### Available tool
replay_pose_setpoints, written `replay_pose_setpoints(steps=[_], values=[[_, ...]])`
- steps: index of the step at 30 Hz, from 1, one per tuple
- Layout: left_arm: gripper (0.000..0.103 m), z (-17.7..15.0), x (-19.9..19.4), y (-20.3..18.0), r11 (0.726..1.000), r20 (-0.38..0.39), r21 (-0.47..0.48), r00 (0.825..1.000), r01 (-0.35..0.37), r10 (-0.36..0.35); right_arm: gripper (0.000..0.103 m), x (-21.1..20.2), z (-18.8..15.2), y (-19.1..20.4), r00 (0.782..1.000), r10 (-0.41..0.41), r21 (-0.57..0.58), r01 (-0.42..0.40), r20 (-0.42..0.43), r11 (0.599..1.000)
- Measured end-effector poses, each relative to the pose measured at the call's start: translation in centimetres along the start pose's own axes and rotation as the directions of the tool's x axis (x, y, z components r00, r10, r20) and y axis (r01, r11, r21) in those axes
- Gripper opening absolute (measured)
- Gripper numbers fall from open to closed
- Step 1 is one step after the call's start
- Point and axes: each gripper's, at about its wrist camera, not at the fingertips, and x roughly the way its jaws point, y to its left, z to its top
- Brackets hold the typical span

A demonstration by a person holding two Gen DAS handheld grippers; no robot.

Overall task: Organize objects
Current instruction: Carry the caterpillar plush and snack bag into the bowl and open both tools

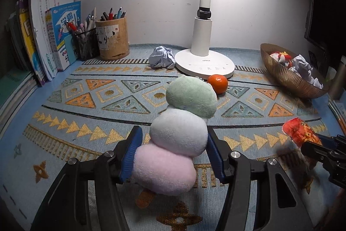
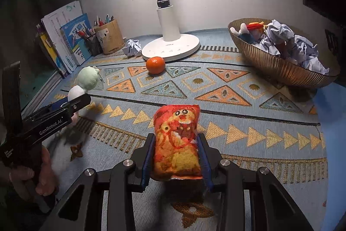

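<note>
Fuzzy cloth plush (image 1: 179, 135), woven matt rug (image 1: 86, 105), ribbed metallic bowl (image 2: 279, 70)

**Hidden and cut-off parts**

The lamp (image 1: 206, 3) head is cut off by the top edge. The books (image 1: 32, 40) at the desk's left edge fade into shadow. Crumpled paper (image 2: 287, 42) partly hides the plush toy (image 2: 248, 33) inside the bowl (image 2: 279, 67).

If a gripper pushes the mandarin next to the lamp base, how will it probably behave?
The mandarin looks round and stands free on the flat woven mat, so it will probably roll, not slide. Its peel looks smooth and glossy, so pads may slip on it. The lamp base is close behind, so it could stop a roll that way.
</note>
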Motion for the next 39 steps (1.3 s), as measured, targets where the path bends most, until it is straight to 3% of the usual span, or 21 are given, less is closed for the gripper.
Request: replay_pose_setpoints(steps=[5, 10, 14, 16, 17, 19, 21, 24, 26, 29, 32, 35, 37, 39], values=[[0.055, 3.6, -1.9, -3.4, 0.990, 0.059, 0.043, 0.989, 0.137, -0.139, 0.037, -4.7, 1.8, -1.6, 0.990, 0.054, 0.023, -0.057, 0.131, 0.998], [0.056, 10.0, -0.9, -8.0, 0.961, 0.086, 0.073, 0.958, 0.267, -0.273, 0.037, -10.5, 5.9, -5.2, 0.950, -0.037, 0.072, 0.015, 0.310, 0.997], [0.056, 14.1, 2.0, -11.9, 0.935, 0.073, 0.079, 0.933, 0.347, -0.353, 0.036, -12.4, 9.6, -9.3, 0.918, -0.145, 0.153, 0.094, 0.370, 0.984], [0.055, 15.1, 3.5, -13.1, 0.927, 0.045, 0.059, 0.927, 0.370, -0.373, 0.036, -11.8, 11.0, -11.3, 0.929, -0.143, 0.181, 0.085, 0.341, 0.980], [0.055, 15.3, 3.8, -13.5, 0.919, 0.036, 0.053, 0.919, 0.391, -0.393, 0.036, -11.2, 11.4, -11.8, 0.947, -0.106, 0.159, 0.059, 0.305, 0.986], [0.055, 14.9, 4.3, -14.0, 0.906, 0.026, 0.070, 0.908, 0.417, -0.419, 0.036, -9.1, 10.7, -11.9, 0.983, -0.026, 0.075, 0.012, 0.180, 0.997], [0.055, 13.9, 4.3, -14.5, 0.908, 0.020, 0.119, 0.914, 0.401, -0.406, 0.037, -6.9, 8.3, -11.1, 0.998, 0.030, 0.000, -0.030, 0.047, 1.000], [0.055, 12.7, 4.9, -15.1, 0.905, -0.008, 0.144, 0.915, 0.400, -0.403, 0.050, -4.3, 3.4, -9.8, 0.994, 0.051, -0.036, -0.055, -0.093, 0.998], [0.055, 12.2, 5.0, -15.3, 0.901, -0.020, 0.142, 0.912, 0.409, -0.410, 0.050, -3.1, 1.4, -10.0, 0.987, 0.071, -0.010, -0.073, -0.141, 0.997], [0.055, 11.9, 4.8, -15.5, 0.900, -0.028, 0.146, 0.911, 0.411, -0.411, 0.050, -1.7, 0.0, -10.4, 0.981, 0.017, 0.004, -0.017, -0.191, 1.000], [0.055, 11.6, 4.1, -15.1, 0.900, -0.025, 0.161, 0.913, 0.406, -0.407, 0.053, -1.2, -0.7, -10.2, 0.975, 0.042, 0.003, -0.043, -0.216, 0.999], [0.056, 11.2, 3.8, -14.7, 0.902, -0.035, 0.150, 0.914, 0.404, -0.403, 0.054, -0.7, -0.9, -8.8, 0.975, -0.053, -0.094, 0.033, -0.215, 0.995], [0.056, 10.8, 3.9, -14.4, 0.904, -0.044, 0.138, 0.914, 0.404, -0.402, 0.043, -0.5, -1.2, -7.6, 0.968, -0.153, -0.169, 0.119, -0.201, 0.978], [0.056, 10.7, 3.9, -14.2, 0.907, -0.048, 0.128, 0.916, 0.402, -0.399, 0.032, -0.9, -1.5, -6.9, 0.968, -0.169, -0.193, 0.133, -0.184, 0.972]])
